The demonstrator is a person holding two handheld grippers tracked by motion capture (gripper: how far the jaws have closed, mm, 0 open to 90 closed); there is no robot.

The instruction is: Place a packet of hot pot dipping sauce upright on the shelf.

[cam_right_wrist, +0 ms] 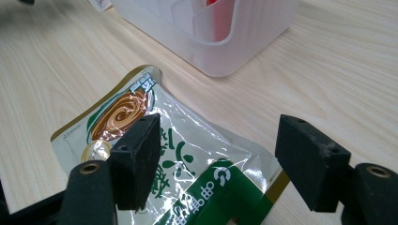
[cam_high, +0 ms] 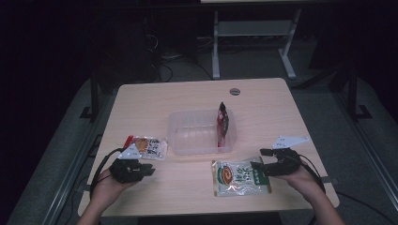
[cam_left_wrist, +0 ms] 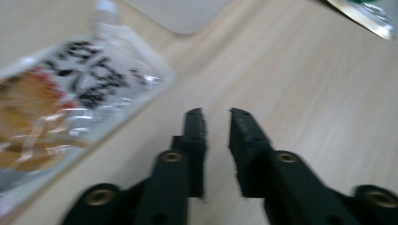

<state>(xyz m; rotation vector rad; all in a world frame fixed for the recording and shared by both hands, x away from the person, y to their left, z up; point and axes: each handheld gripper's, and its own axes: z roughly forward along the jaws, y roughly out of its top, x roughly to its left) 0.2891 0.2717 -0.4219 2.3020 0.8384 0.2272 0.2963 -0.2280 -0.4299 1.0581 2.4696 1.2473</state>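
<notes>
Right gripper view: the right gripper (cam_right_wrist: pixel 218 159) hangs with fingers (cam_right_wrist: pixel 136 159) spread wide over the green packet (cam_right_wrist: pixel 187 164), which lies flat on the desk (cam_right_wrist: pixel 338 79), its long axis running away between them toward the clear tray (cam_right_wrist: pixel 234 42). The left gripper (cam_left_wrist: pixel 217 136) has narrow, empty fingers beside the orange packet (cam_left_wrist: pixel 65 108).

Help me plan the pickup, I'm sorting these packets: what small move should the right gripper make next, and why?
Probably lower the right gripper a little and close it on the green noodle packet. Its fingers stand open over the packet's near end, which lies flat on the table. The clear tub already holds a red packet upright.
</notes>
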